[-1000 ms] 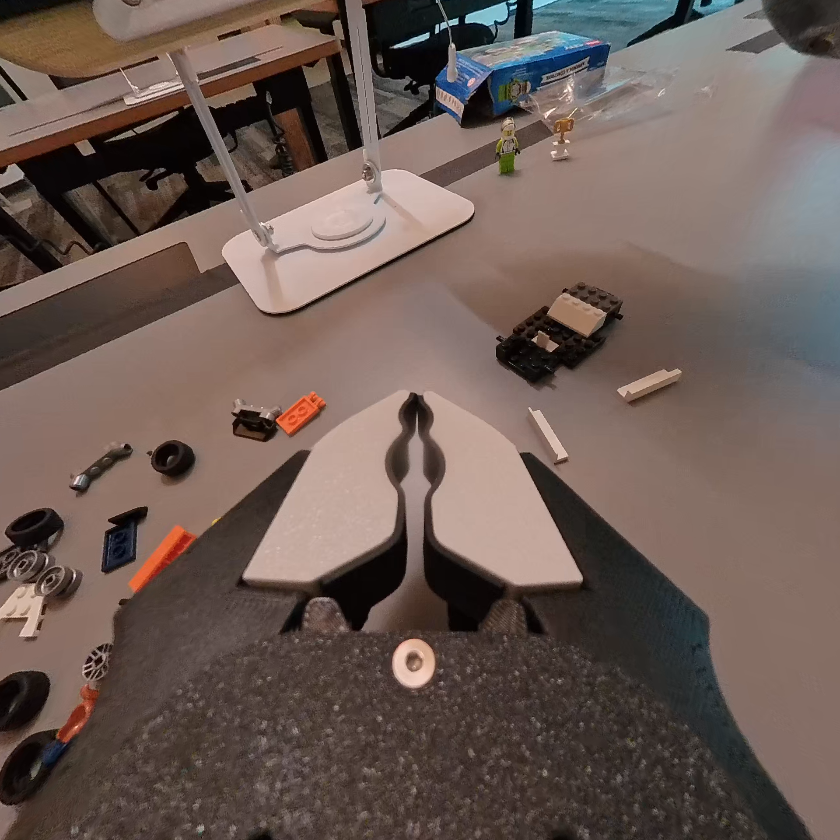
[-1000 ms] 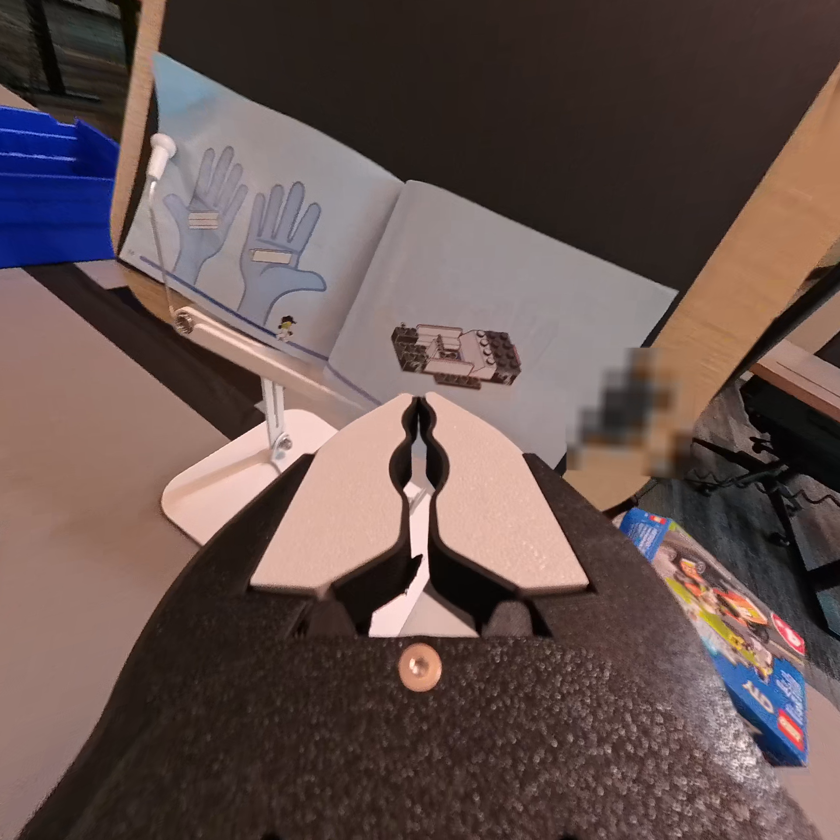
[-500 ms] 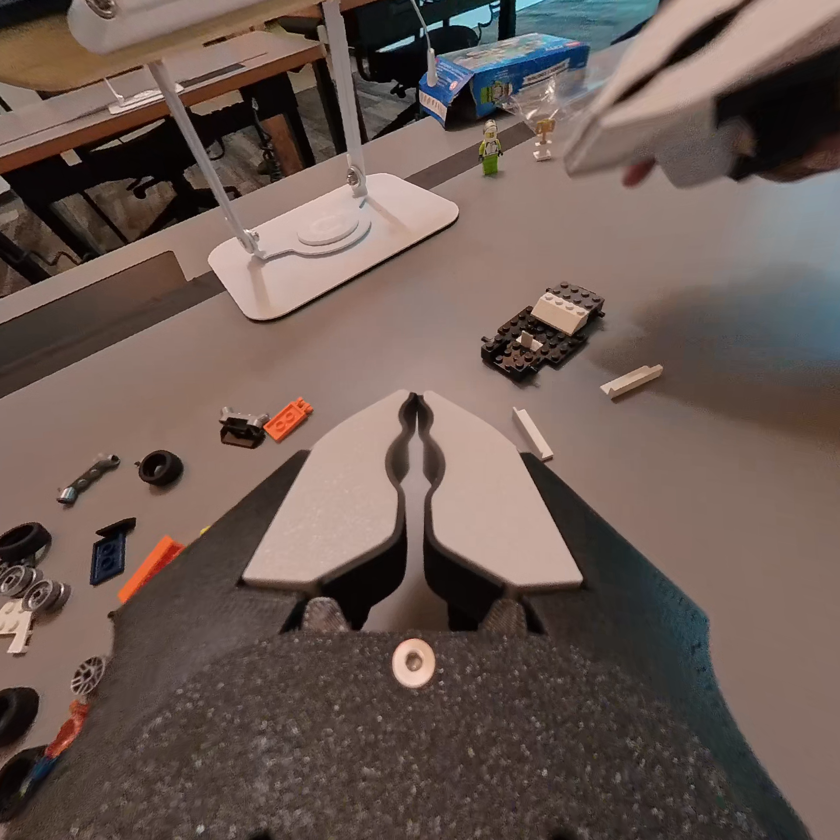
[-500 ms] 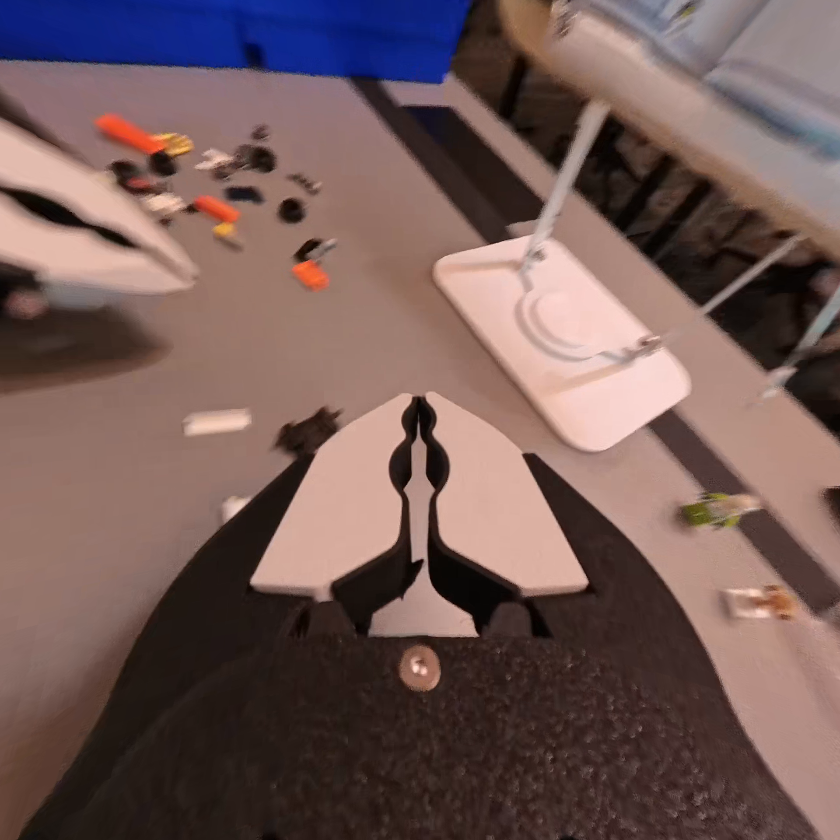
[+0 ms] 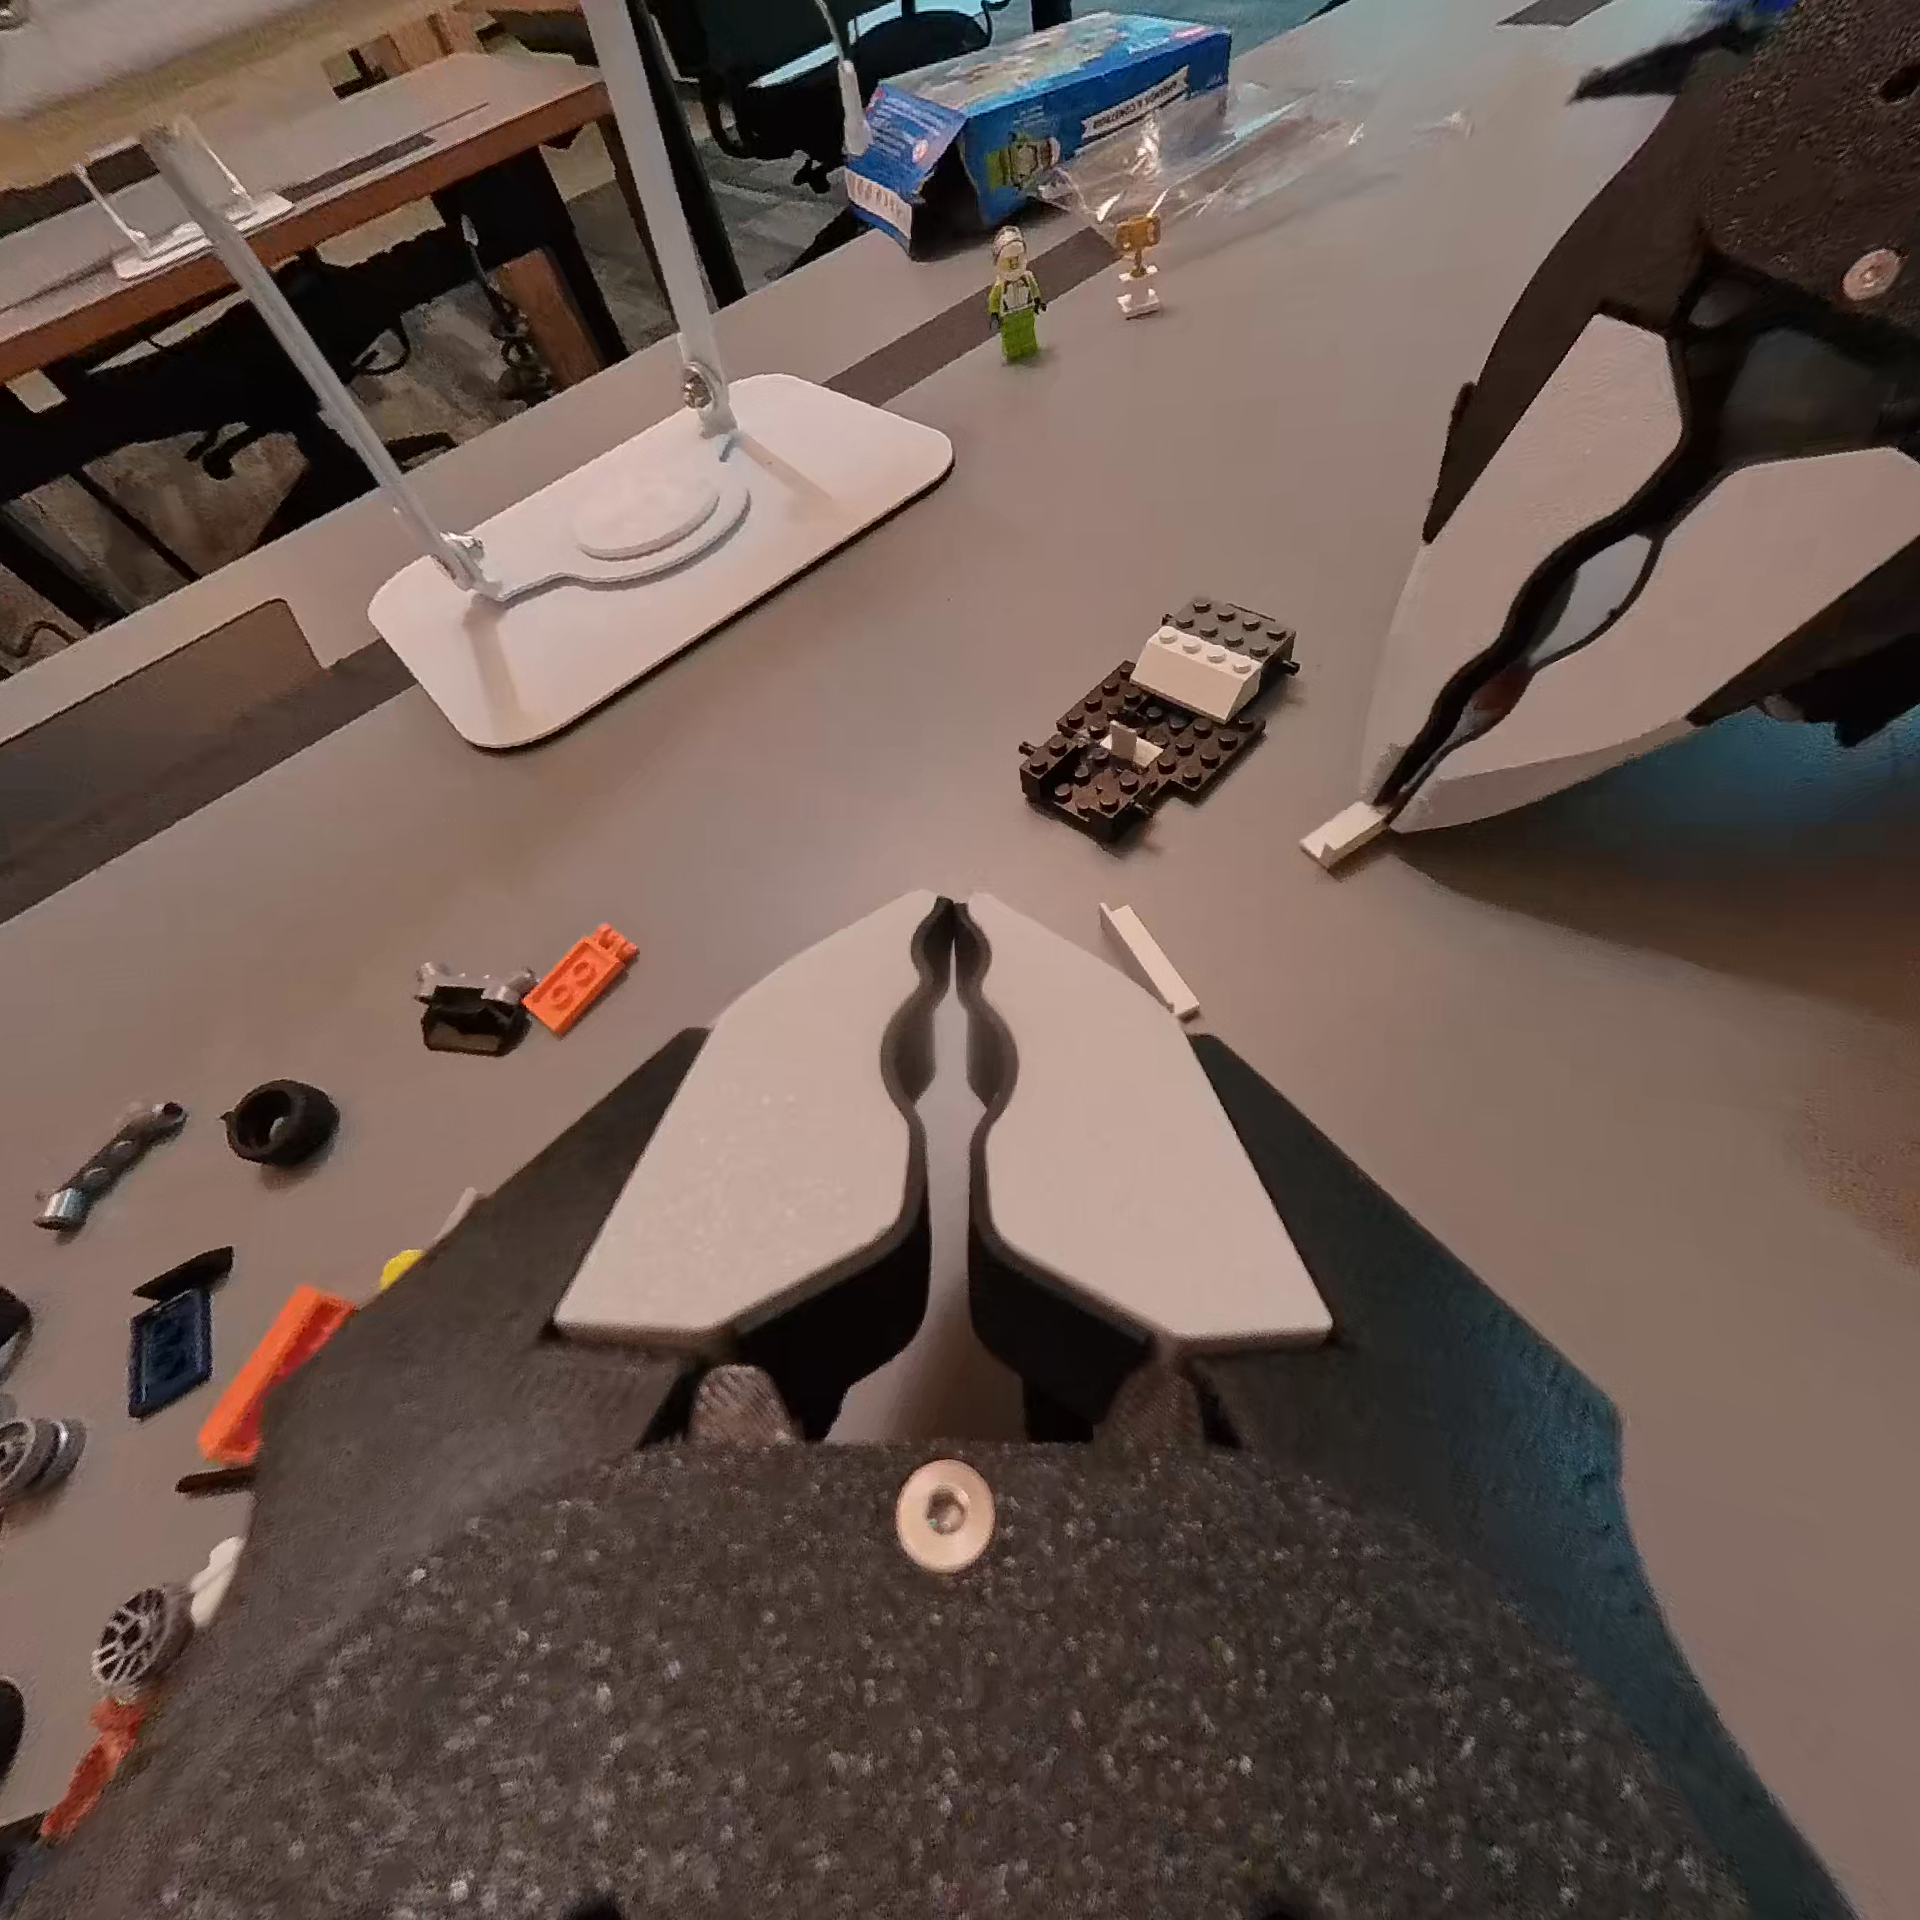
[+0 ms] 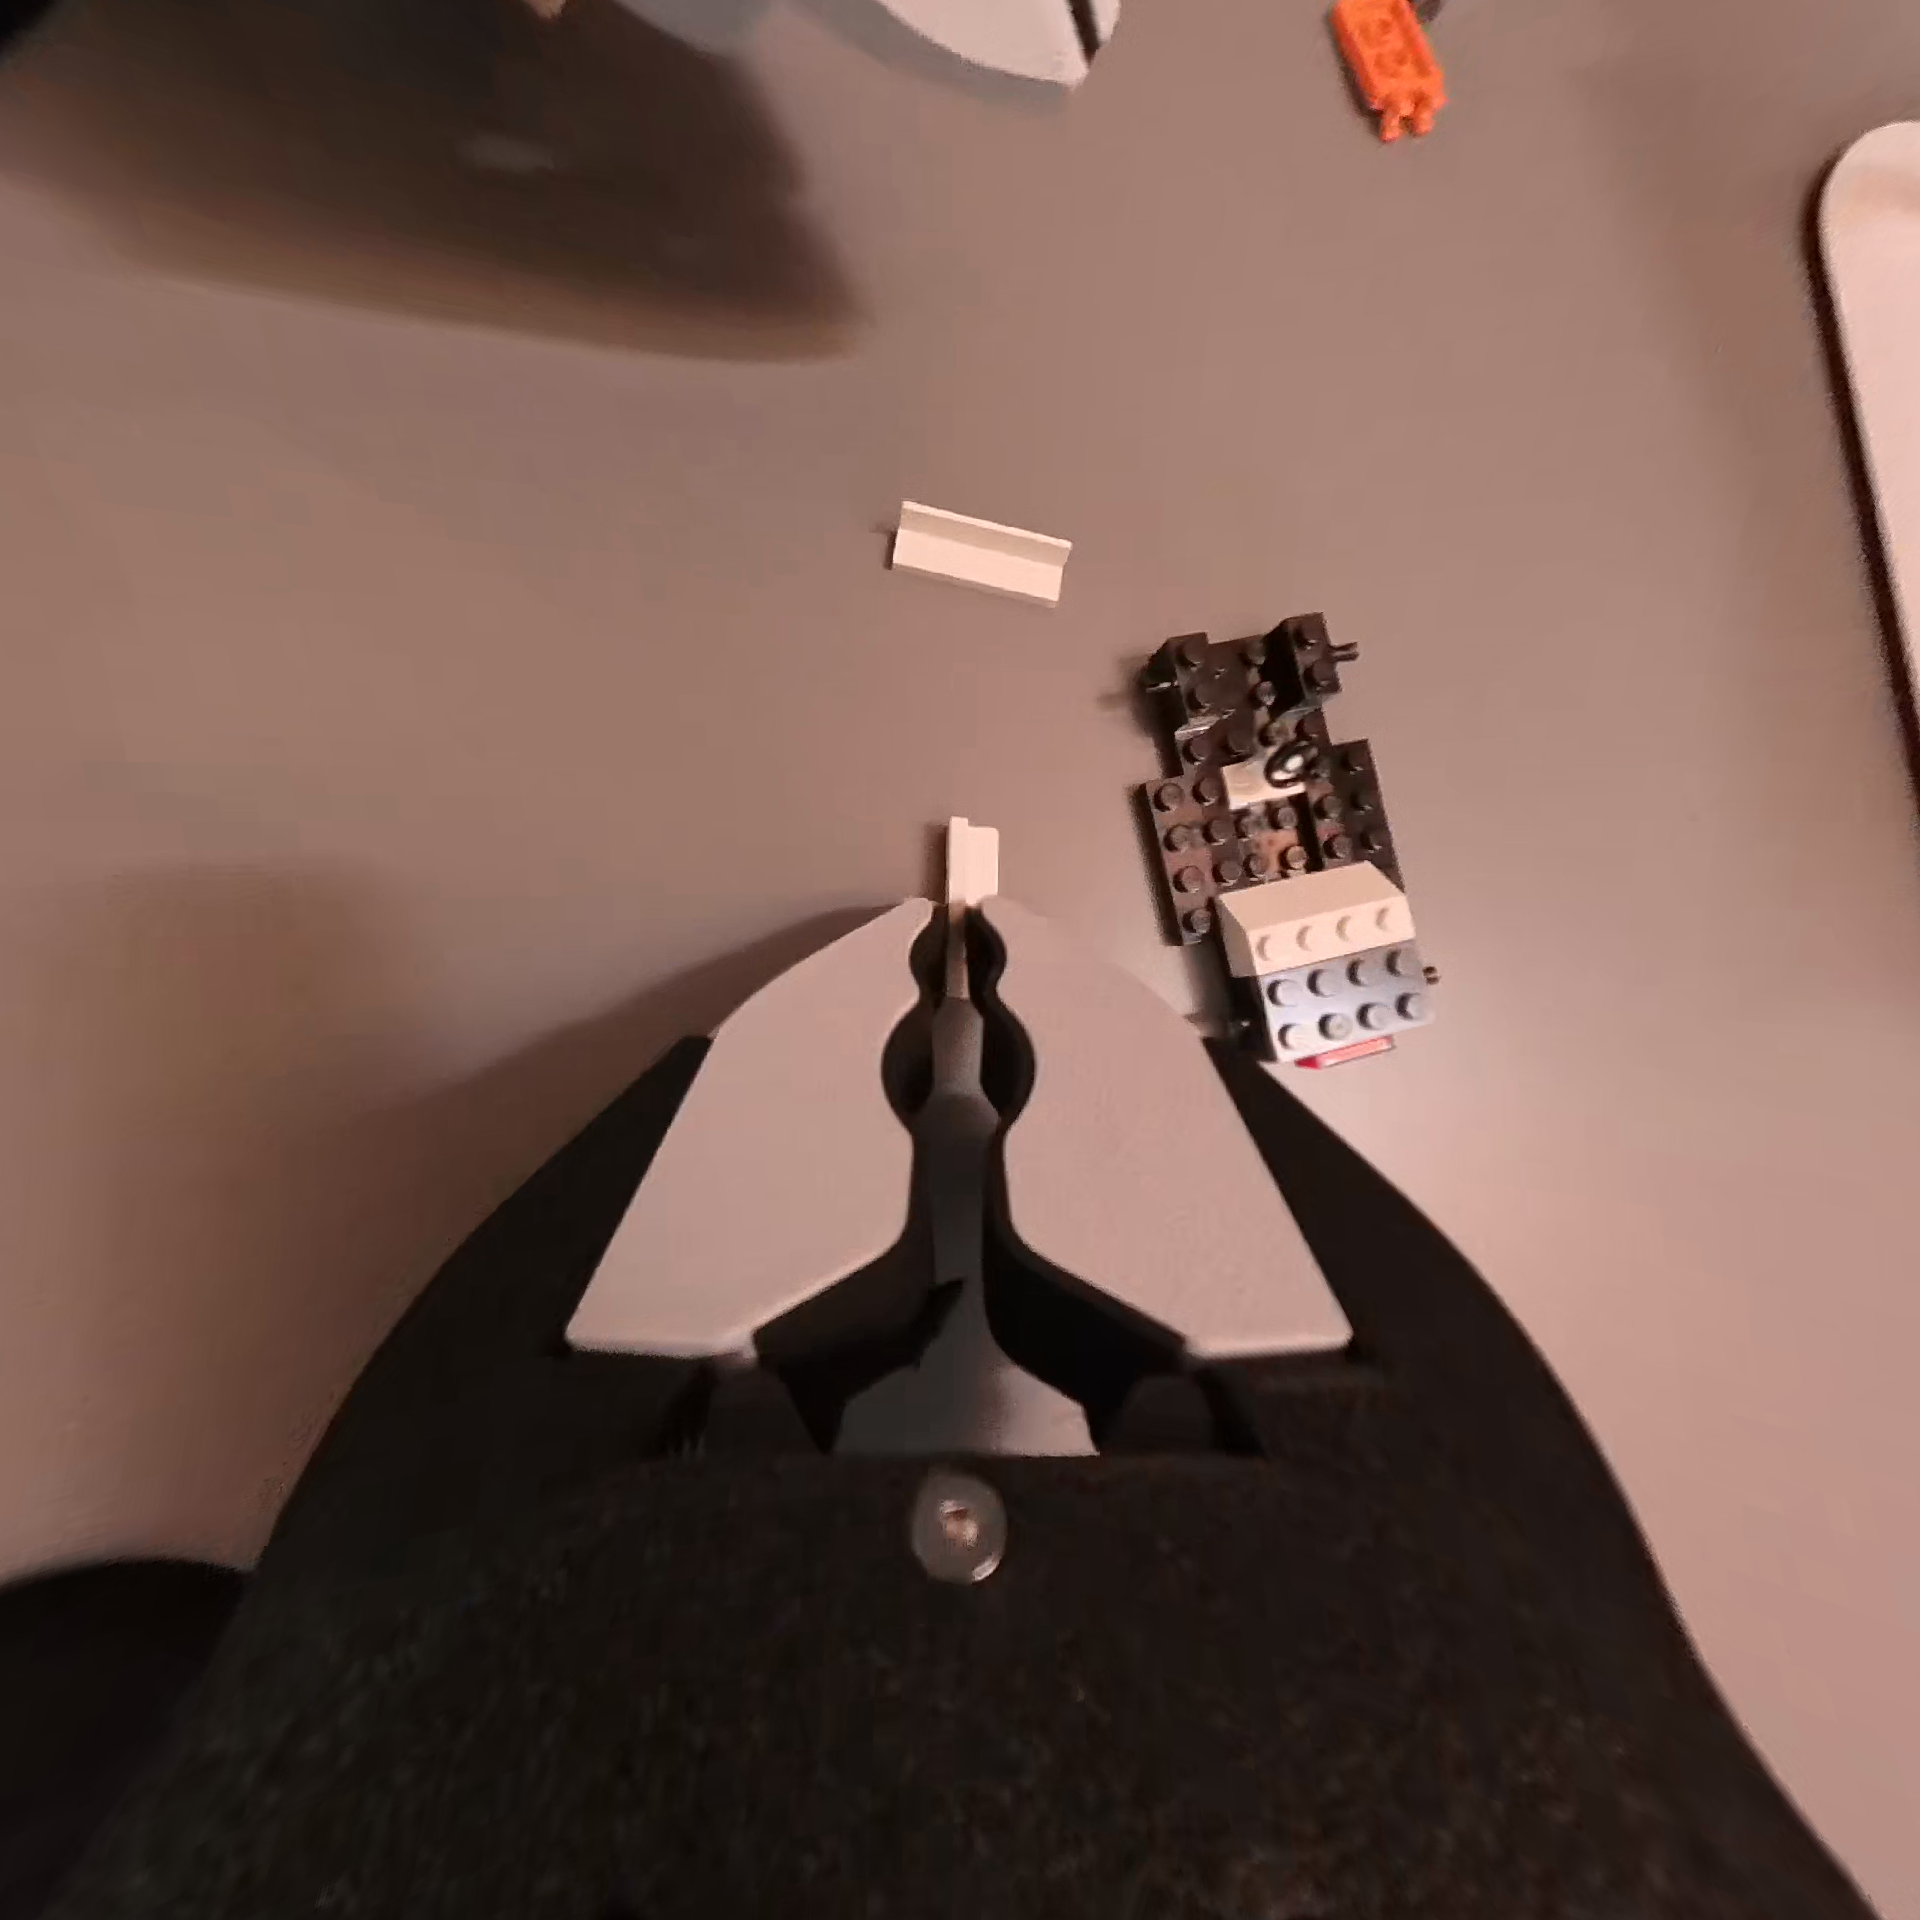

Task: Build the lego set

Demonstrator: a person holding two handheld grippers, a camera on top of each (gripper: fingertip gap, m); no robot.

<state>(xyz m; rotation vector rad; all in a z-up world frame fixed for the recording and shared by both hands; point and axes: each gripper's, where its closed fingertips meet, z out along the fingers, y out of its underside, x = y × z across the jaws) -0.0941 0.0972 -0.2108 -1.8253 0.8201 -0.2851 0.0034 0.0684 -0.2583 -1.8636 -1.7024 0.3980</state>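
A black lego chassis (image 5: 1117, 753) with a white slope brick (image 5: 1200, 665) lies on the grey table; it also shows in the right wrist view (image 6: 1262, 821). My right gripper (image 6: 961, 914) points down at the table, shut on the thin wall of a white panel piece (image 6: 971, 862) that rests on the table beside the chassis. The left wrist view shows this gripper (image 5: 1387, 805) on that piece (image 5: 1340, 836). A second white panel (image 5: 1148, 961) (image 6: 977, 566) lies loose. My left gripper (image 5: 954, 909) is shut and empty, just left of that panel.
A white stand base (image 5: 665, 551) sits behind the chassis. A blue box (image 5: 1039, 104), a minifigure (image 5: 1016, 296) and a small trophy (image 5: 1138, 265) stand at the back. Loose parts lie at the left: an orange plate (image 5: 579, 977), a tyre (image 5: 281, 1120), wheels. The grippers' ends are close to 12 cm from one another. The orange plate (image 5: 579, 977) lies some 12 cm from my left tips, 20 cm from my right tips. It is also in sight in the right wrist view (image 6: 1385, 45).
My right gripper swung from facing the instruction booklet down to the table and now clamps the white panel piece. My left gripper stayed shut and barely shifted.
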